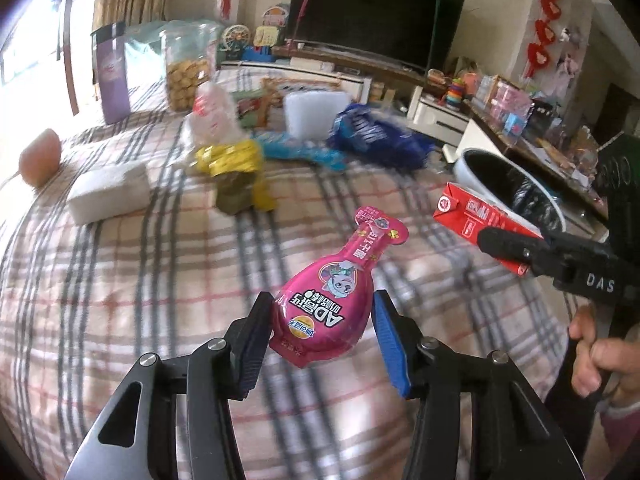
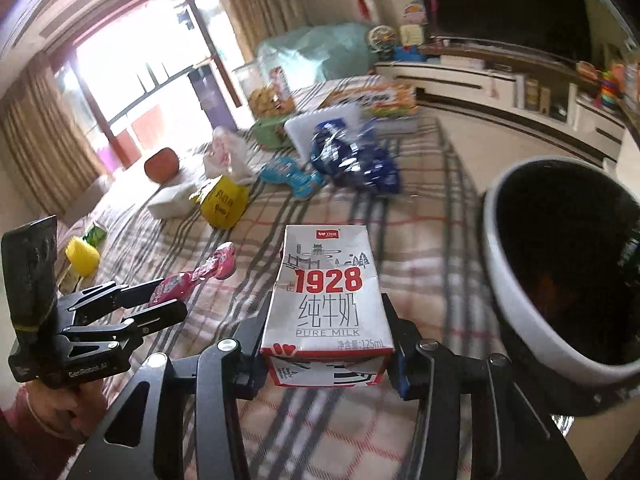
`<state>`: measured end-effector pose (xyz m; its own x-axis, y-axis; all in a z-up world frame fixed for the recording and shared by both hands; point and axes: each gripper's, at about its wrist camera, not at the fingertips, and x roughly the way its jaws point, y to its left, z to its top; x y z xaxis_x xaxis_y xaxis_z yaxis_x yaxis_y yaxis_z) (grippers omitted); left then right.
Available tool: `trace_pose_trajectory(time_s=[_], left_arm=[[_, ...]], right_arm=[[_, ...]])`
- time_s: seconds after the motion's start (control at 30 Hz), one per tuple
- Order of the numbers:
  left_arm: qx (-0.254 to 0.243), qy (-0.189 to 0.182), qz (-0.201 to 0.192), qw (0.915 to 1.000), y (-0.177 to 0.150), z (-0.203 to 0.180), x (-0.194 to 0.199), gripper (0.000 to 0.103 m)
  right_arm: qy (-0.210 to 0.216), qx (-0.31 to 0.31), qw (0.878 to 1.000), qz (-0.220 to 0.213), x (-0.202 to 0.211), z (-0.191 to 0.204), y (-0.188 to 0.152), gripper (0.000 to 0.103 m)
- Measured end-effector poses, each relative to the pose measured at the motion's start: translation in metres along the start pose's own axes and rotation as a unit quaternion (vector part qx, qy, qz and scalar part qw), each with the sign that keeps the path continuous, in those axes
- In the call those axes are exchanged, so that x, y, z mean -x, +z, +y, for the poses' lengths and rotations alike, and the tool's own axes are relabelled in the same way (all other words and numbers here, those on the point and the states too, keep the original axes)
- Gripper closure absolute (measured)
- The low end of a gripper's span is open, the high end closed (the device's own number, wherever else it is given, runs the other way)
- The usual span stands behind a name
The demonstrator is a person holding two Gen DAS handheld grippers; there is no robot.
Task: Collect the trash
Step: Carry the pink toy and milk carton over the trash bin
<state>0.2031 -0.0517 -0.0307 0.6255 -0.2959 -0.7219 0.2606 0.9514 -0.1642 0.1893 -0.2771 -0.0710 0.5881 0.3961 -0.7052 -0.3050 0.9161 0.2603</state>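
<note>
- Left gripper clamped on pink drink pouch, pads pressing both sides of its wide lower end, neck pointing away from the claw.
- Right gripper clamped on milk carton, "1928 PURE MILK" face up toward the camera, carton lifted off the cloth.
- Left wrist view only: carton's red side, seen right of the left claw and held over the near rim of the trash bin; a person's hand on the right gripper's handle.
- Right wrist view only: bin mouth close at right of the right claw, dark liner inside; left claw with pouch off to the lower left; yellow cup beyond it.
- Ahead of both claws, on the plaid cloth: yellow wrapper, white tissue pack, teal wrapper, blue bag, clear plastic bag, all loosely grouped.
- Further off: biscuit jar, purple box.
- Room: TV on a low white cabinet, red hangings, curtains and bright window left.
</note>
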Motion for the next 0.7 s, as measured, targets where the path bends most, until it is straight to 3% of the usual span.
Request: trace_pose_trajectory(time_s=[0.3, 0.7], left_arm=[[-0.021, -0.032, -0.009, 0.9992, 0.016, -0.038, -0.003, 0.054], [-0.063, -0.062, -0.011, 0.9960, 0.035, -0.091, -0.020, 0.054]], right_arm=[[-0.021, -0.032, 0.998, -0.048, 0.049, -0.025, -0.003, 0.056], [-0.058, -0.075, 0.993, -0.074, 0.083, -0.071, -0.007, 0.056]])
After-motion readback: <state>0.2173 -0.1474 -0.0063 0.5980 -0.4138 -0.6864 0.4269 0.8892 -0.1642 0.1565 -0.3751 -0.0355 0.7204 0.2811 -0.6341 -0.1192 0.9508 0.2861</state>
